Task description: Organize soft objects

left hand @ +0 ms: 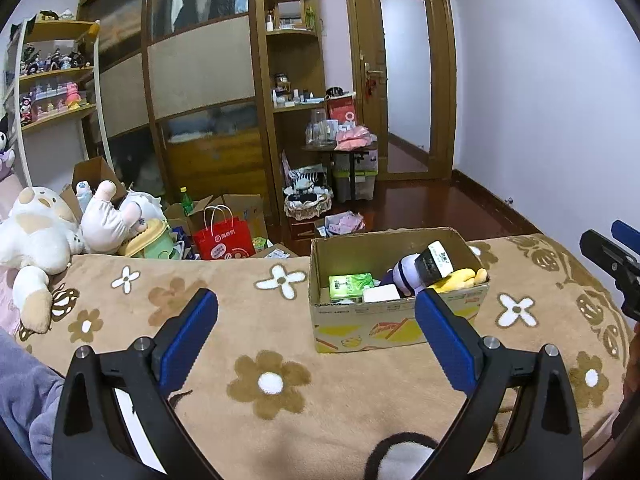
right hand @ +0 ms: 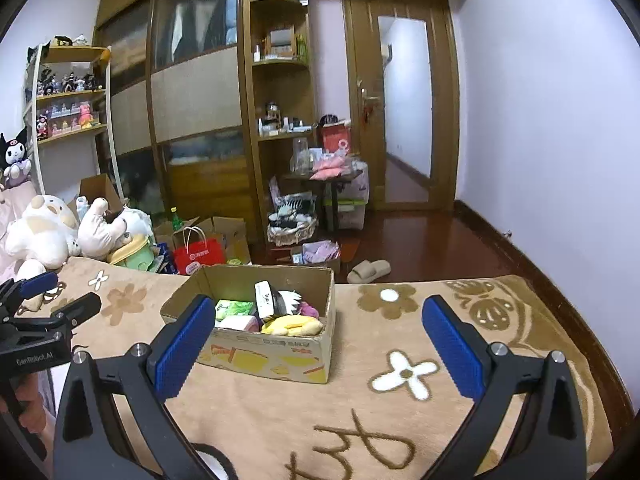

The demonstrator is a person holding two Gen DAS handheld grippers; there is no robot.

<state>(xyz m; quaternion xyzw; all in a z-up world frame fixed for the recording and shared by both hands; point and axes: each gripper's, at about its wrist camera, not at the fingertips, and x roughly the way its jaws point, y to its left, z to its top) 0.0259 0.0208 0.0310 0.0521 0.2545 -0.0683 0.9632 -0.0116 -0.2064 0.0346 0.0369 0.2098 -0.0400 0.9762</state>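
A cardboard box stands on the flower-patterned beige blanket. It holds a yellow plush, a purple-and-white plush, a green tissue pack and a black-and-white item. My left gripper is open and empty, short of the box. My right gripper is open and empty; the box lies between its fingers, further off. A black-and-white soft thing lies at the bottom edge under my left gripper. Large white plush toys lie at the blanket's far left.
The right gripper shows at the right edge of the left wrist view; the left gripper shows at the left edge of the right wrist view. Beyond the bed are a red paper bag, boxes, a wardrobe, shelves and a door.
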